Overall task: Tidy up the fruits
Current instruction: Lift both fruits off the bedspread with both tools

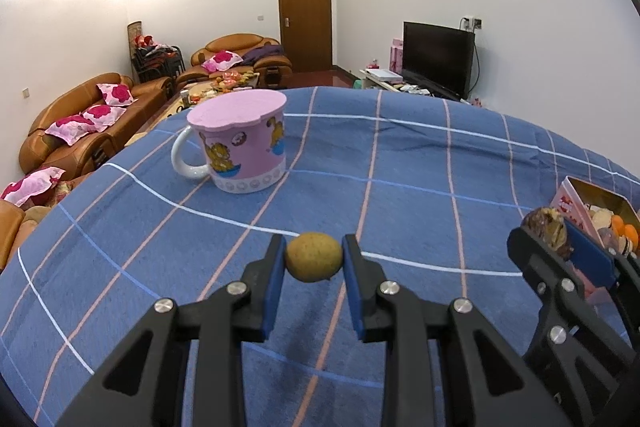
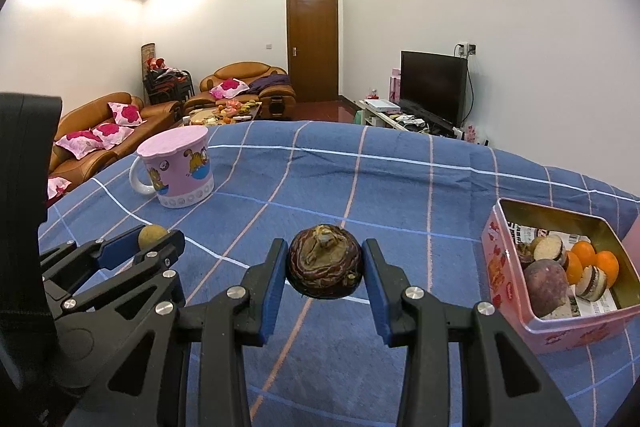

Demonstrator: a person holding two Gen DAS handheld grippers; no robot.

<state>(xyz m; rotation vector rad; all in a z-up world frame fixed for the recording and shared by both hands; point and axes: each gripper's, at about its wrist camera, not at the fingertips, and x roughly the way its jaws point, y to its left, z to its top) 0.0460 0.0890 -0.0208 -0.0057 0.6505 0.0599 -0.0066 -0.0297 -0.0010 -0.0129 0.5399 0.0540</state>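
Note:
My left gripper (image 1: pixel 314 257) is shut on a small tan round fruit (image 1: pixel 314 256), held above the blue checked tablecloth (image 1: pixel 400 167); it also shows in the right wrist view (image 2: pixel 154 239) at the left. My right gripper (image 2: pixel 325 267) is shut on a dark brown water chestnut (image 2: pixel 325 265); it also shows in the left wrist view (image 1: pixel 550 237) at the right. A pink tin box (image 2: pixel 516 291) on the right holds several fruits, among them oranges (image 2: pixel 592 259) and a purple round one (image 2: pixel 546 281).
A pink cartoon mug (image 1: pixel 240 143) with a pink lid stands at the left back of the table; it also shows in the right wrist view (image 2: pixel 178 167). Beyond the table are brown sofas (image 1: pixel 80 131), a door and a television (image 1: pixel 438 57).

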